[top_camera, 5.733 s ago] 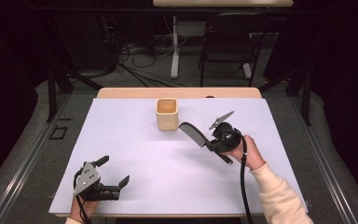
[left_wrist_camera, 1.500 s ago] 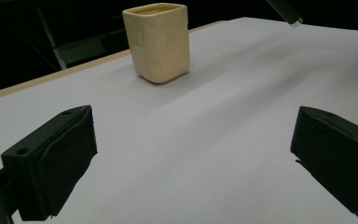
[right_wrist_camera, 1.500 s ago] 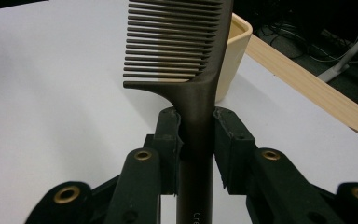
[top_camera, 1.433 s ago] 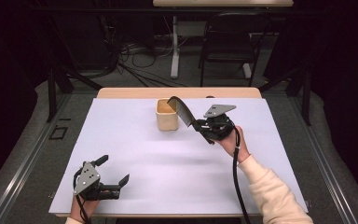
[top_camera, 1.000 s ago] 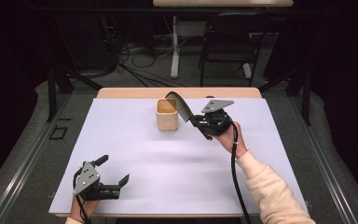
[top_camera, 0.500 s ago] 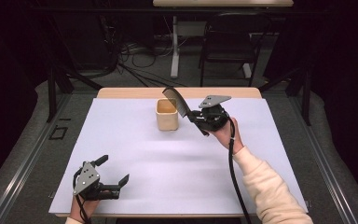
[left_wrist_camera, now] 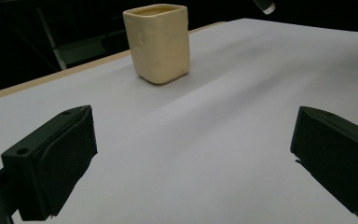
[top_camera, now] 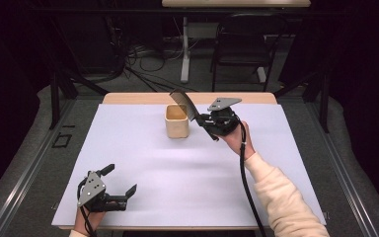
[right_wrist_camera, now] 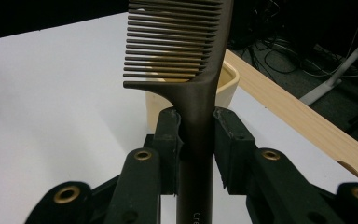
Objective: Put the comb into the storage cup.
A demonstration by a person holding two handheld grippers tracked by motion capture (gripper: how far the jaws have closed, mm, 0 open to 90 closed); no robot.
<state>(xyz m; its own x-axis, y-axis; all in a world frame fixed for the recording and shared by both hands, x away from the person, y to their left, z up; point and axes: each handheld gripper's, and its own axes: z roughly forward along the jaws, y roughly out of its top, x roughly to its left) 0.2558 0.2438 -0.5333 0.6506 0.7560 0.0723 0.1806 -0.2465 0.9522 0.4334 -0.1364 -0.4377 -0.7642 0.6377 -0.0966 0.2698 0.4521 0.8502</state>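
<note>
Carrying comb (top_camera: 182, 104) up over cup (top_camera: 177, 121), right gripper (top_camera: 206, 120) clamping handle; nearing drop-in; left gripper (top_camera: 120, 185) resting agape, idle.

A cream cup (left_wrist_camera: 157, 43) stands upright on the white table (left_wrist_camera: 242, 116), beyond the wide-spread claw (left_wrist_camera: 193, 158).

Right gripper (top_camera: 203, 120): carried from mid-table, right of the cup (top_camera: 176, 121), up to just beside its rim.
Comb (top_camera: 182, 104): raised with it; toothed end now over the cup's far right edge.
</note>
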